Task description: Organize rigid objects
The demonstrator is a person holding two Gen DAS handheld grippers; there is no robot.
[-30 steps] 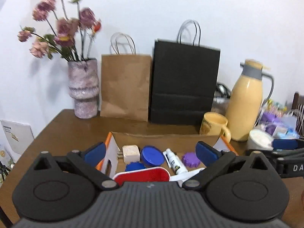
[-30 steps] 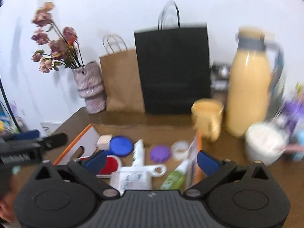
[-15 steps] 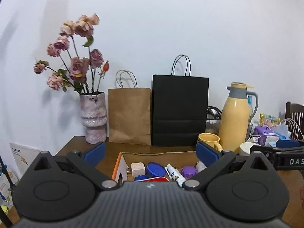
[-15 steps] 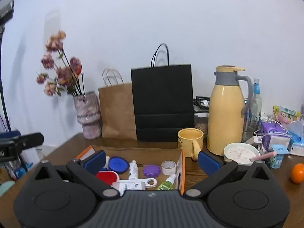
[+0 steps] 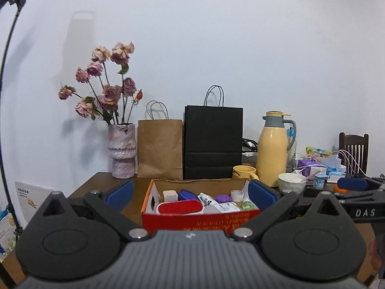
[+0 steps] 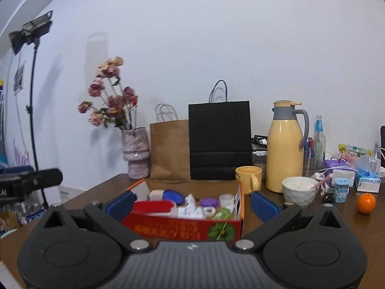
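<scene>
A red cardboard box point(image 5: 202, 219) stands on the brown table and also shows in the right wrist view point(image 6: 182, 227). It holds a red case point(image 5: 179, 206), a blue lid point(image 5: 185, 194), a purple lid point(image 5: 221, 198), a white bottle point(image 5: 207, 199) and other small items. My left gripper point(image 5: 191, 193) is open and empty, back from the box. My right gripper point(image 6: 191, 201) is open and empty too, also back from the box. The right gripper shows at the right edge of the left wrist view point(image 5: 353, 185).
Behind the box stand a vase of flowers point(image 5: 121, 151), a brown bag point(image 5: 160, 148), a black bag point(image 5: 213, 142), a yellow mug point(image 6: 247, 178) and a yellow thermos point(image 6: 285, 149). A white bowl point(image 6: 299, 191), cartons and an orange point(image 6: 365, 203) sit at the right.
Both grippers have pulled back and up from over the box. The box's red front wall now shows, and the items inside look smaller. Both grippers stayed open.
</scene>
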